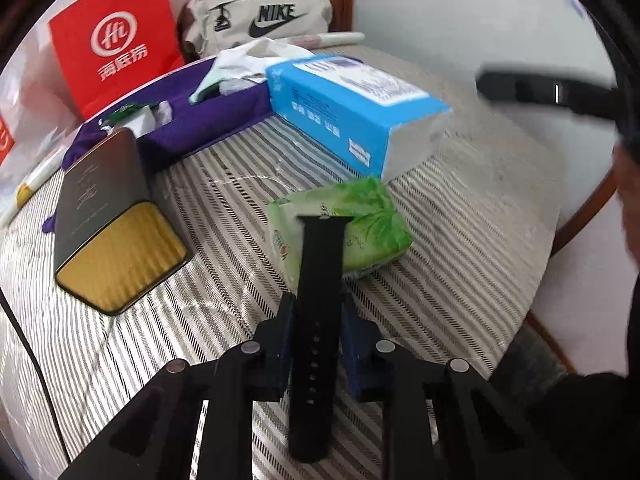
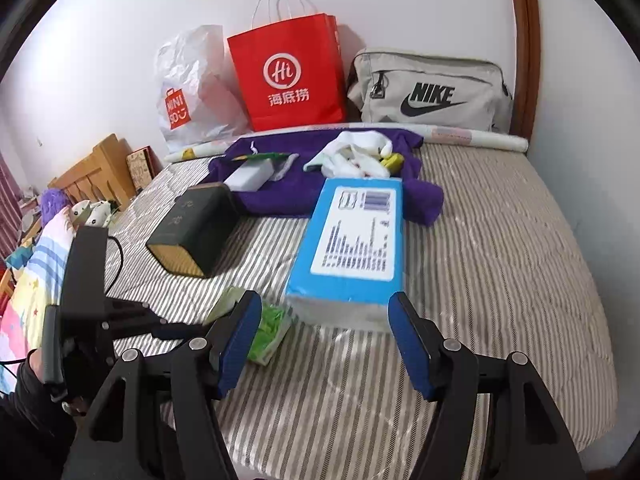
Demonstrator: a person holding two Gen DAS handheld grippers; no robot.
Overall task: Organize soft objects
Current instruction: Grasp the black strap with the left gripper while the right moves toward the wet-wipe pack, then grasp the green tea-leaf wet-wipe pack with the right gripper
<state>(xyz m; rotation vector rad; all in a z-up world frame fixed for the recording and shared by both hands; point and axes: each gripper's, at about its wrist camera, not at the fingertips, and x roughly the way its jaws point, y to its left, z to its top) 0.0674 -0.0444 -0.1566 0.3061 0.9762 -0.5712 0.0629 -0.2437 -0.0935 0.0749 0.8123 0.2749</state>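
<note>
A striped woven bedcover (image 2: 480, 264) spans the bed. At its 12 o'clock lies a fuzzy purple towel (image 2: 296, 196); centred, a glossy blue rectangular tissue pack (image 2: 352, 240). At 9 o'clock sits a dark boxy tin (image 2: 196, 224) with a ribbed yellow end. The crinkly green wipes pack (image 1: 352, 228) lies just beside the tissue pack. The left gripper (image 1: 316, 320) pinches a flat black perforated strap (image 1: 316, 300). The right gripper (image 2: 324, 336) stands spread, holding nothing.
</note>
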